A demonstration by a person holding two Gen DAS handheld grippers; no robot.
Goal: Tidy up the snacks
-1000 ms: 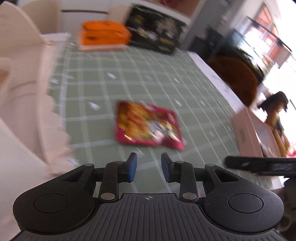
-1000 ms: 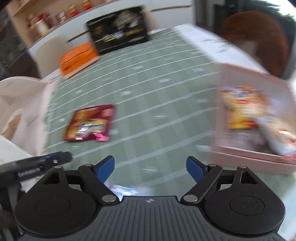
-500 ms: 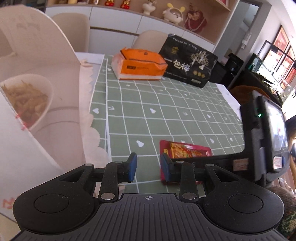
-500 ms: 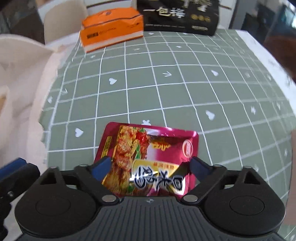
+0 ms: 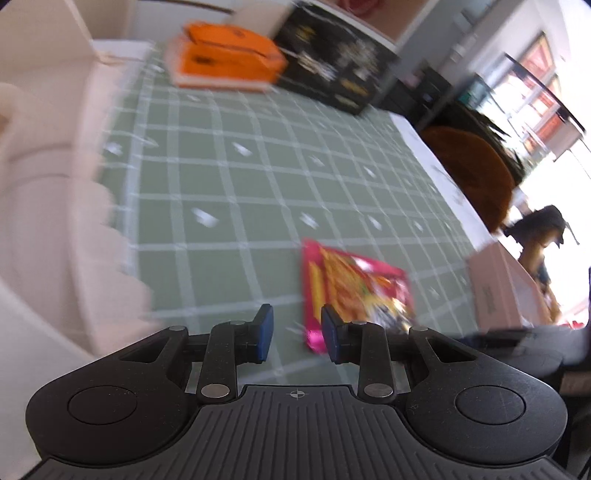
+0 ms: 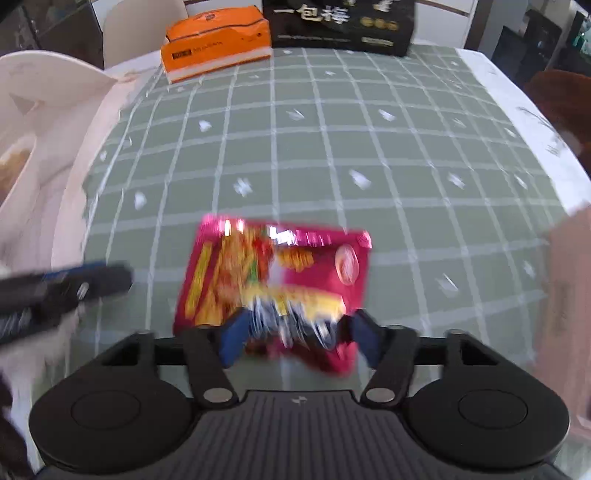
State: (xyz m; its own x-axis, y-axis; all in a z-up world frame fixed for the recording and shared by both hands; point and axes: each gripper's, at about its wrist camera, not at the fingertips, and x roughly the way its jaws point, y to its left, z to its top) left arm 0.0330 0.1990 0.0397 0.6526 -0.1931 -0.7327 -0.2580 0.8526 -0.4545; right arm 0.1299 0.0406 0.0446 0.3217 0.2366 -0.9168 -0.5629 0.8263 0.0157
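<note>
A red foil snack packet (image 6: 280,273) lies on the green checked tablecloth (image 6: 332,147). My right gripper (image 6: 297,341) has its jaws partly closed around the packet's near edge, and the packet looks crumpled between them; blur hides whether the grip is firm. The packet also shows in the left wrist view (image 5: 354,284), just right of my left gripper (image 5: 295,332). The left gripper has a narrow gap between its jaws and holds nothing. It appears as a dark blurred bar in the right wrist view (image 6: 62,288).
A pink box (image 5: 502,284) stands at the right table edge. A pale pink packaging piece (image 6: 44,155) fills the left side. An orange tissue pack (image 6: 218,40) and a black box (image 6: 340,22) stand at the far edge. A brown chair (image 5: 476,173) is beyond the right edge.
My right gripper's jaws have closed in from wide open onto the packet's near edge, and the packet has crumpled. The left gripper has swung right and down; its jaw gap is unchanged.
</note>
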